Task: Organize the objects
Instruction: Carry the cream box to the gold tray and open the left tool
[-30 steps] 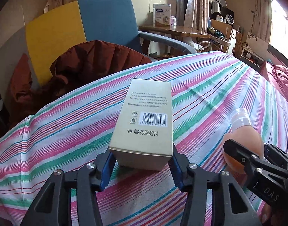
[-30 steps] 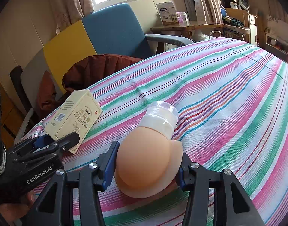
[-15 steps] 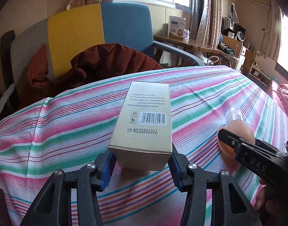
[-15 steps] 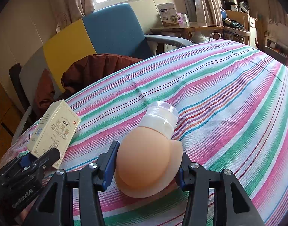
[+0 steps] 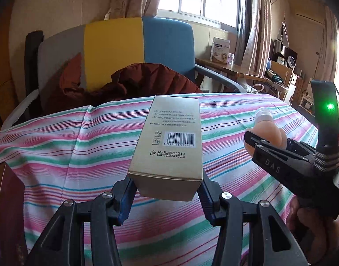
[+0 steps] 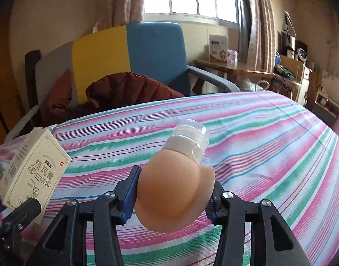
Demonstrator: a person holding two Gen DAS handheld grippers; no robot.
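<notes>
A beige carton with a barcode on top is clamped at its near end by my left gripper, which holds it in the air above the striped cloth. To its right, my right gripper is shut on a peach bottle with a clear cap. In the right wrist view the peach bottle fills the jaws of the right gripper, its cap pointing up and away. The carton shows its printed face at the lower left, above the left gripper.
The striped cloth covers a wide surface whose far edge meets a grey, yellow and blue chair with a brown jacket on it. A wooden desk with a white box stands by the window. A hand grips the right tool.
Both grippers rolled and the views levelled out. My left gripper carried the carton towards the cloth's left edge. The bottle now tilts to the right in the right gripper. Both grips held.
</notes>
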